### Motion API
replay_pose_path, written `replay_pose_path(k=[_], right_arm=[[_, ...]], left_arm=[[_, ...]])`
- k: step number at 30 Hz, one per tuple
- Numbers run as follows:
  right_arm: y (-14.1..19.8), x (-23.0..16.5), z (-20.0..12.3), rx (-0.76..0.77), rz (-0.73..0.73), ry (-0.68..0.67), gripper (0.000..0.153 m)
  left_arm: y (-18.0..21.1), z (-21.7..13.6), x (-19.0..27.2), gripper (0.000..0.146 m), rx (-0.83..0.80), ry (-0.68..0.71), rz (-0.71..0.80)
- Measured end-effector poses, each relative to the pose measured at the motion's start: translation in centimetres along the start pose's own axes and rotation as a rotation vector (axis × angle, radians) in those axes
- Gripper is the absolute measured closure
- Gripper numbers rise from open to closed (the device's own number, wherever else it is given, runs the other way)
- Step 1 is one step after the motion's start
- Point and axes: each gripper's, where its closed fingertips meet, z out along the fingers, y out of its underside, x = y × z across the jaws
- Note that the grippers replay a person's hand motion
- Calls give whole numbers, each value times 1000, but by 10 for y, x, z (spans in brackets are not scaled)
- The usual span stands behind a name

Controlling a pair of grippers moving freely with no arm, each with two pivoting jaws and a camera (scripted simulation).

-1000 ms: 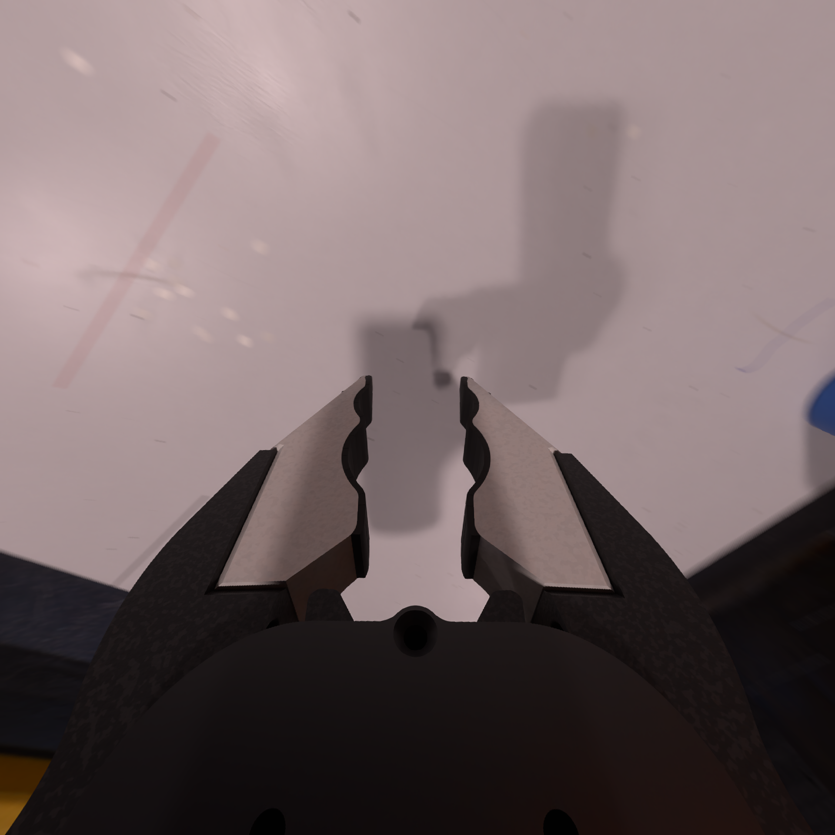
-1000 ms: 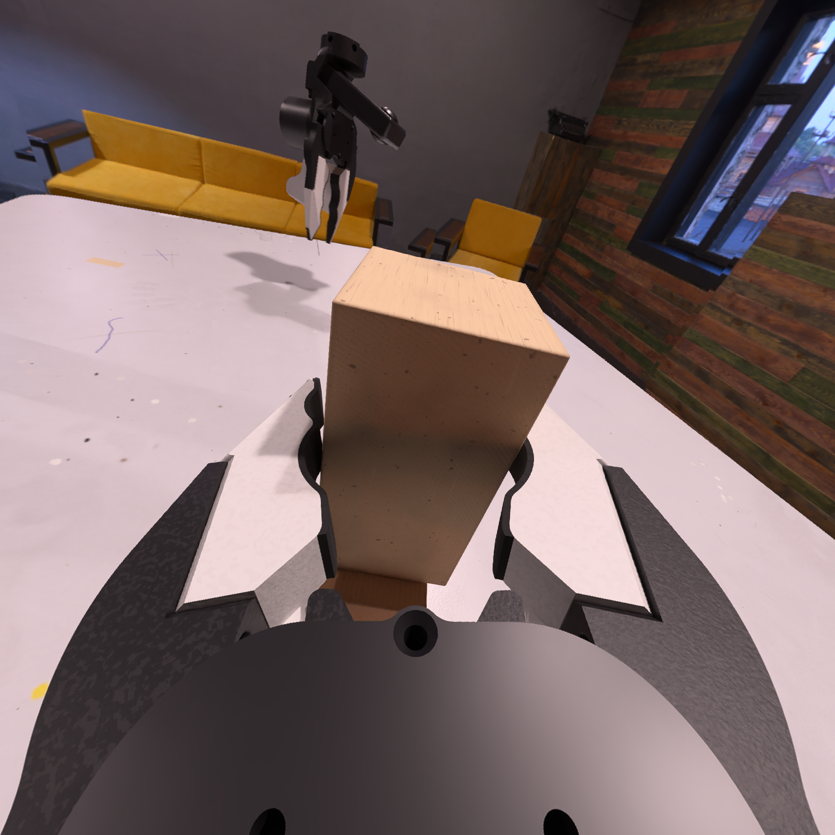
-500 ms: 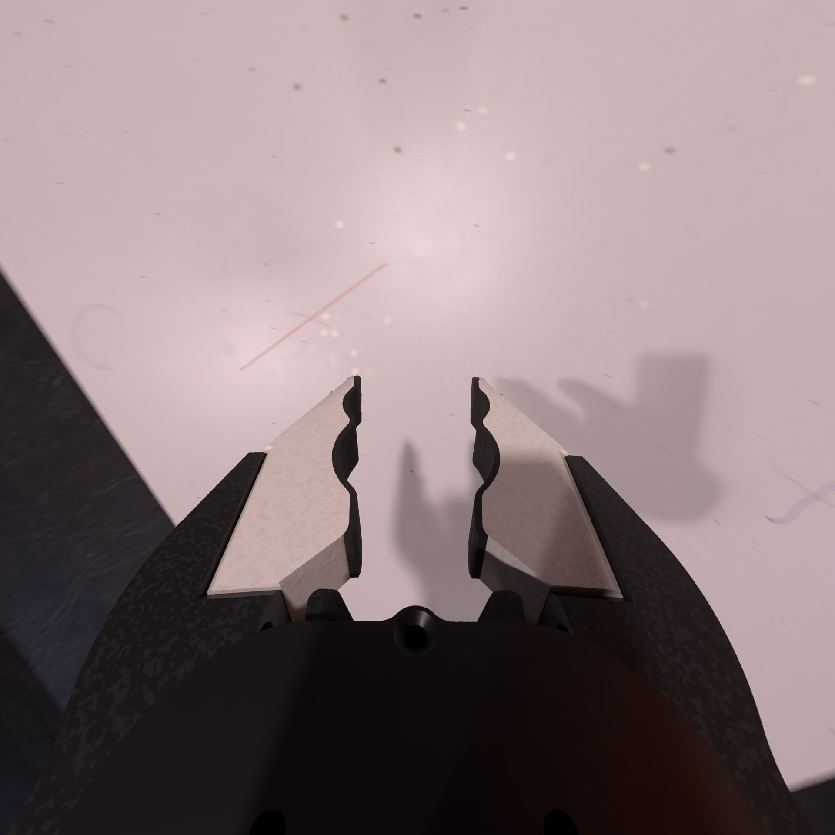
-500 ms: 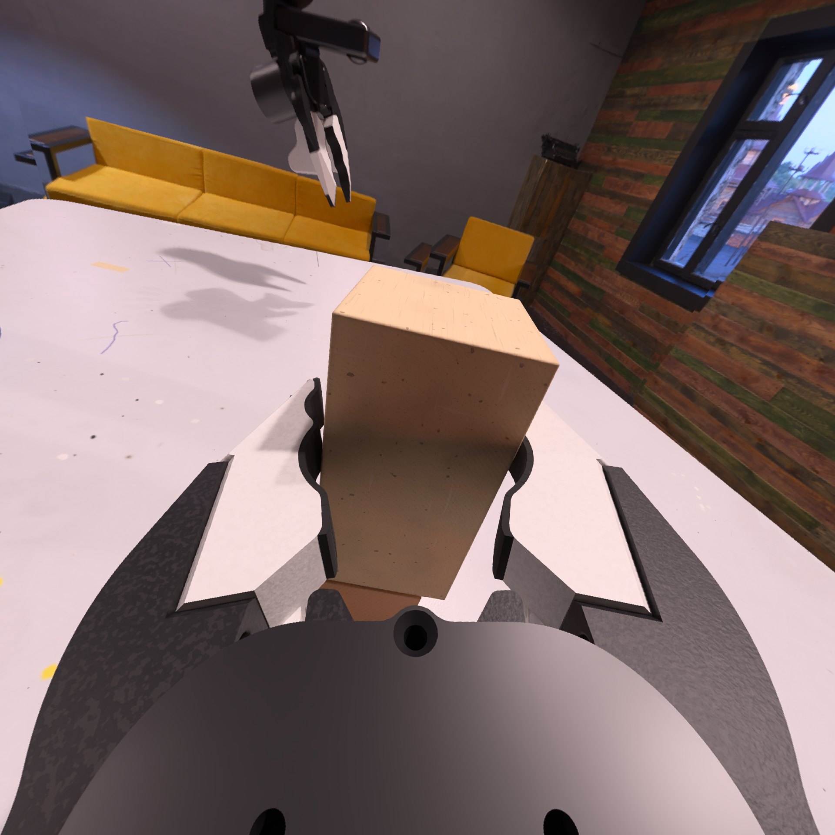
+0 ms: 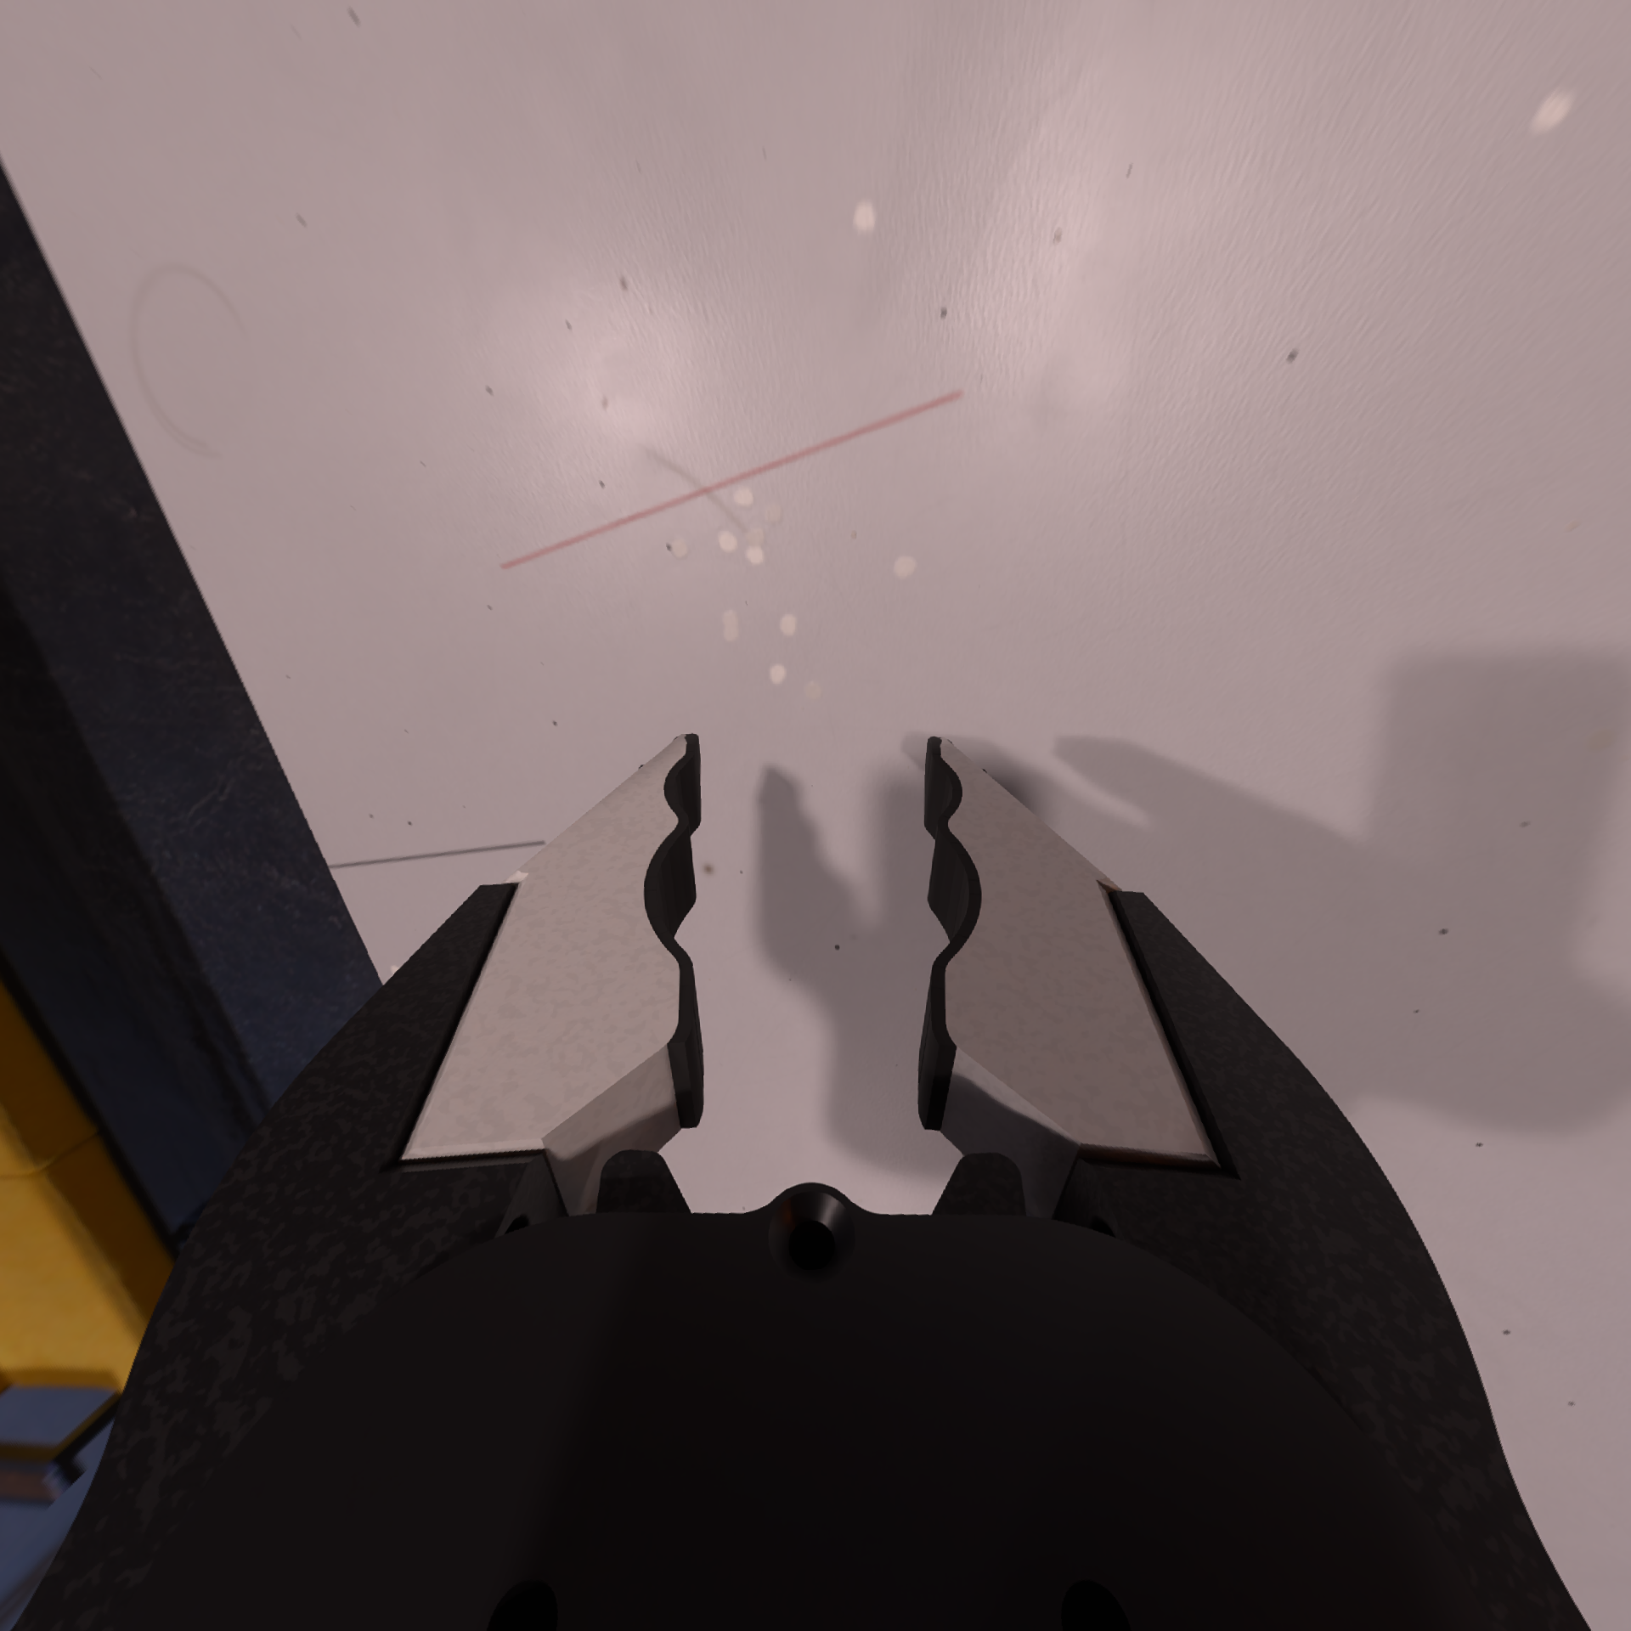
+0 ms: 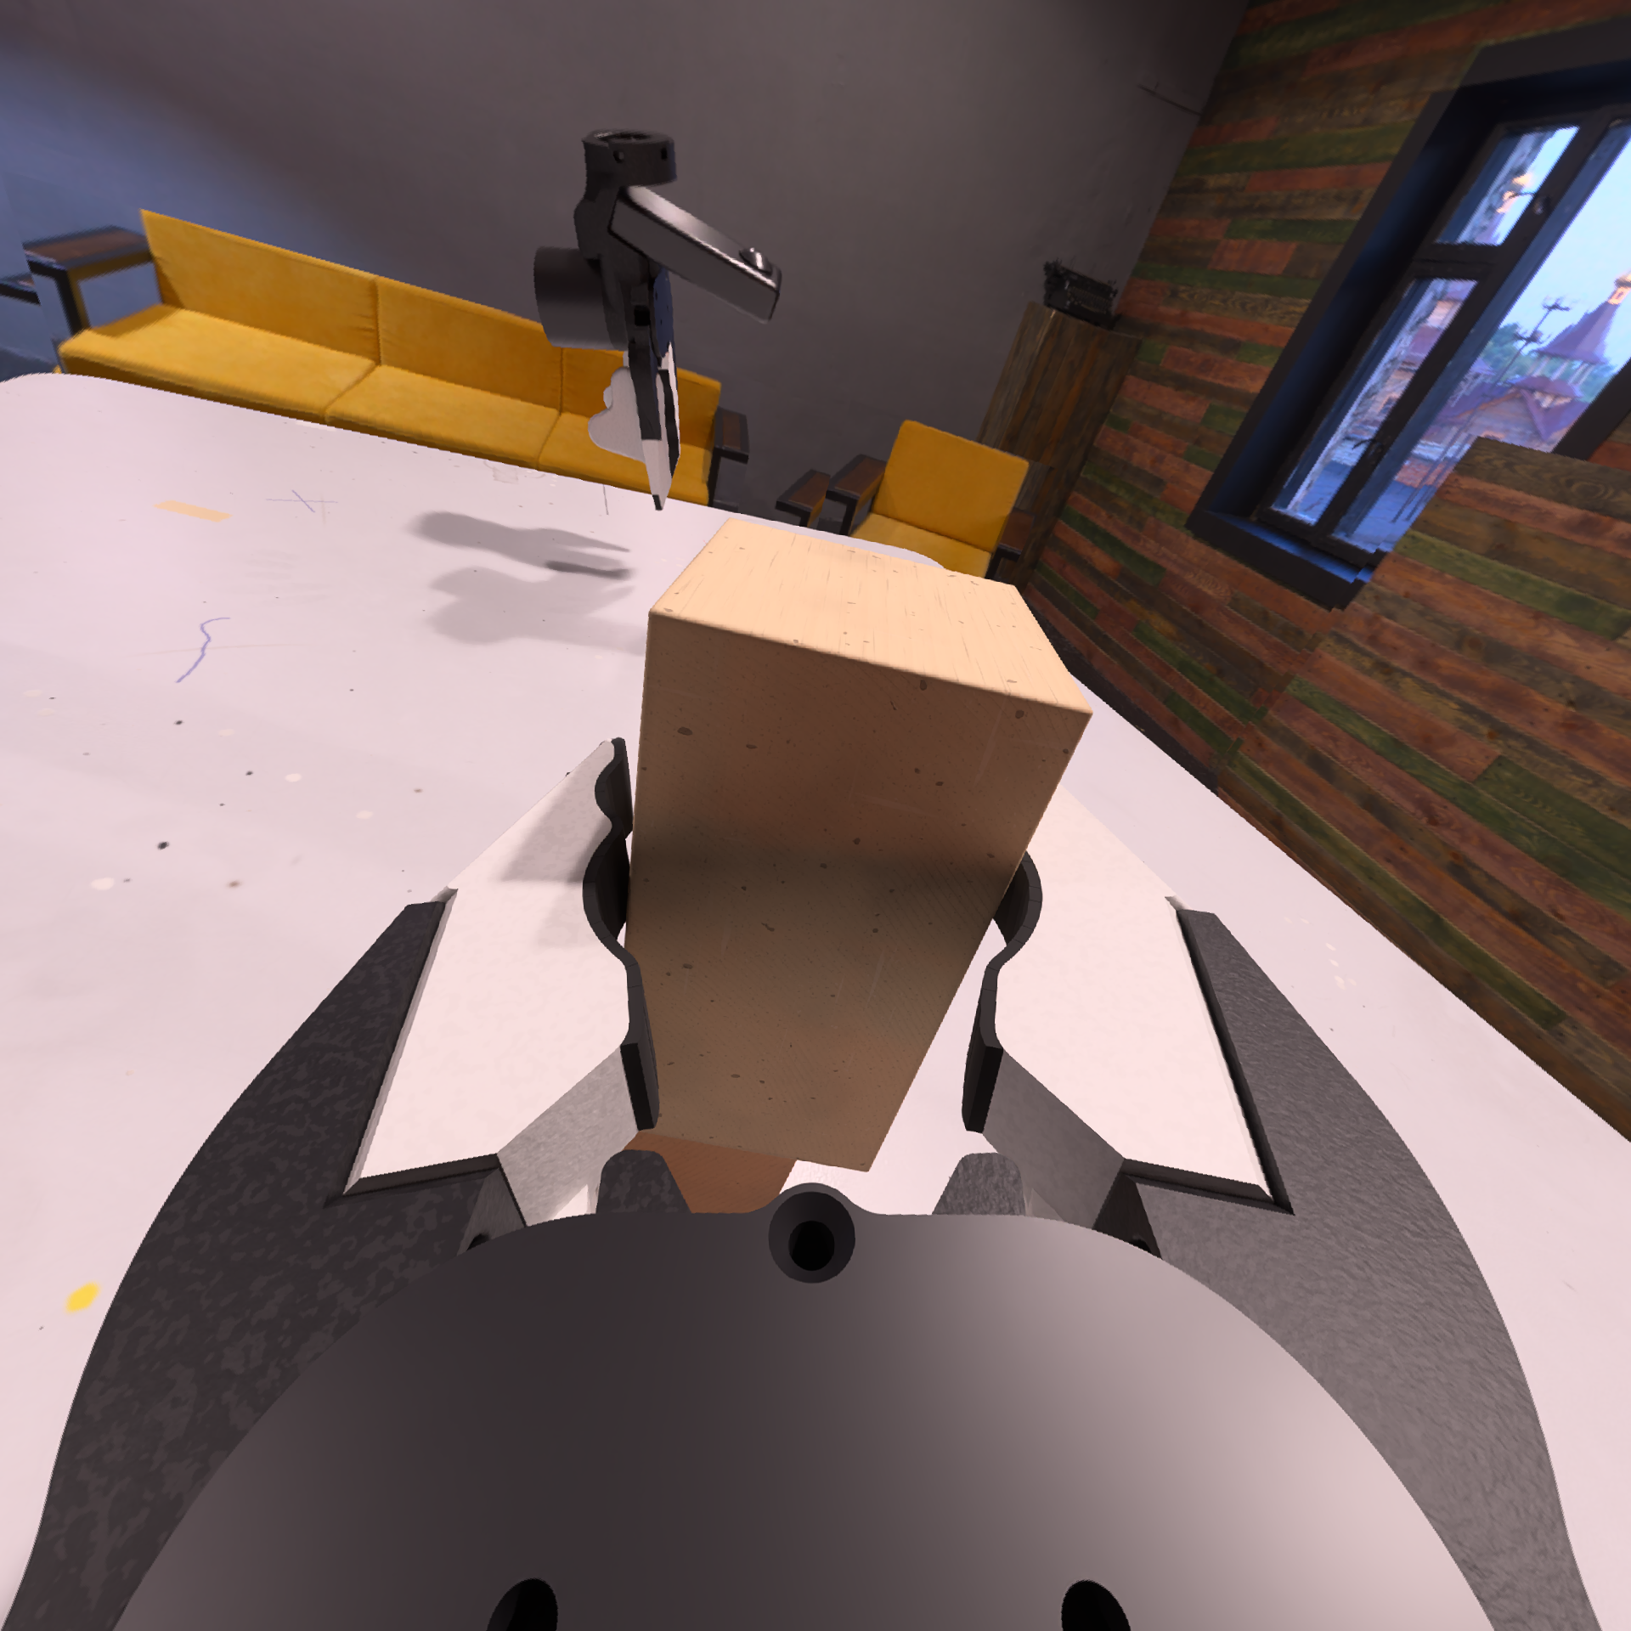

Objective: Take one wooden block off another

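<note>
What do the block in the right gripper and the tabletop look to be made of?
Block: pale, unvarnished-looking wood, with fine grain lines and small dark specks. Table: smooth white, likely laminate or painted board, faintly glossy, scuffed with pen marks and flecks.

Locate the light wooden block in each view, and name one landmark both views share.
Left wrist view: the light wooden block is not in it.
Right wrist view: the light wooden block fills the centre, clamped in the right gripper.
Shared landmark: the white speckled table.
</note>
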Motion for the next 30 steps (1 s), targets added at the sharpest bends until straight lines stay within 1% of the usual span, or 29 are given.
replay_pose_path(k=[2, 4, 7, 8, 9, 10, 11, 13, 15, 18, 20, 23, 27, 29, 30], right_arm=[[-1, -1, -1, 0, -5, -2, 70], [-2, -2, -1, 6, -7, -6, 70], [-4, -3, -1, 11, -10, -9, 70], [-4, -3, -1, 11, -10, -10, 70], [-4, -3, -1, 12, -10, -11, 70], [-5, -3, -1, 12, -12, -10, 70], [-5, -3, -2, 13, -15, -8, 70], [-7, -3, -2, 15, -17, -5, 70], [-7, -2, -2, 14, -16, 0, 70], [-7, -1, -2, 1, -18, 13, 70], [-7, -1, -2, -6, -14, 17, 70], [-6, -2, 0, -16, -4, 15, 70], [-5, -3, 0, -23, 0, 21, 70], [-6, -3, 0, -21, -3, 23, 70], [-7, -3, 0, -20, -4, 24, 70]], left_arm=[[8, 10, 3, 94, -56, 11, 18], [13, 19, 11, 93, -99, 50, 43], [9, 22, 23, 92, -98, 83, 122], [5, 19, 32, 92, -76, 131, 160], [1, 13, 44, 92, -47, 209, 193], [-3, 6, 55, 95, -20, 294, 213], [-9, -1, 61, 95, 9, 340, 217], [-24, -16, 57, 94, 98, 330, 173], [-35, -32, 50, 89, 178, 320, 72], [-38, -47, 47, 80, 221, 283, -25], [-37, -49, 54, 78, 246, 265, -68], [-27, -36, 68, 76, 201, 258, -90], [-9, -9, 79, 67, 81, 233, -87], [-8, 0, 83, 68, 53, 249, -90], [-10, 1, 84, 70, 57, 264, -93]])
